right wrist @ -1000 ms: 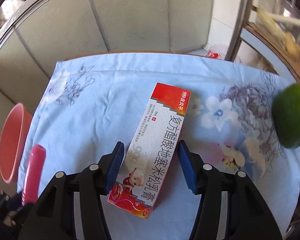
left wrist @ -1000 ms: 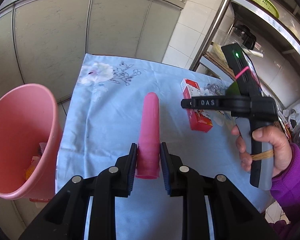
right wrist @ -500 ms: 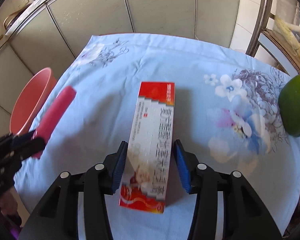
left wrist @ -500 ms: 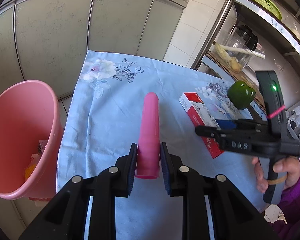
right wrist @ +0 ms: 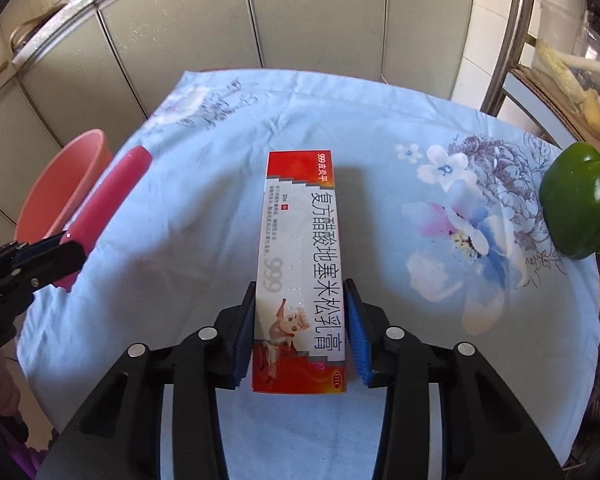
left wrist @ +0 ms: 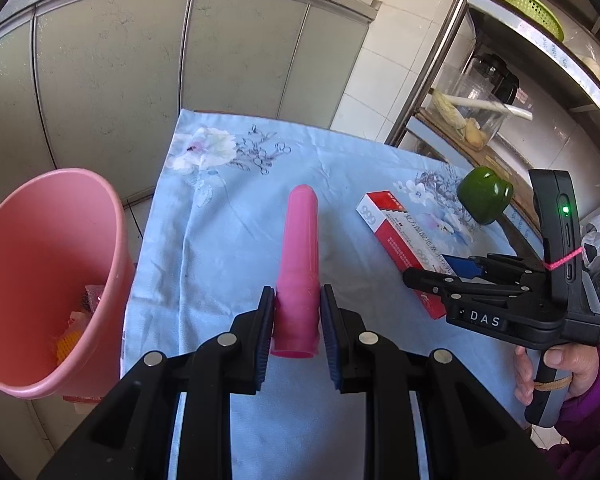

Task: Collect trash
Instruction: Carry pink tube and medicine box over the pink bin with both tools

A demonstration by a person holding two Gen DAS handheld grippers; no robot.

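- Grippers, two, work a table under a pale blue floral tablecloth [right wrist: 228,208] during a trash pickup; a person's hand [left wrist: 556,372] in a purple sleeve holds the right tool.
- Left gripper [left wrist: 296,320] is narrowly parted and clamped on the near end of one pink tube [left wrist: 300,264], which points away across the cloth, its far end apparently clear of the surface.
- Right gripper [right wrist: 300,332] is closing around one red-and-white ointment box [right wrist: 302,268], which lies flat on the cloth; the left pad looks to touch its long side, the right pad sits just beside it, so the grip seems not yet firm.
- Straddling the box across its narrow width likely suits the jaws' reach.
- One pink bucket [left wrist: 40,280] stands beside the table's left edge, a few scraps already in its bottom, placed where both items can probably be dropped.
- One green bell pepper [right wrist: 580,208] rests at the cloth's right edge, well apart from the box, seemingly not trash.
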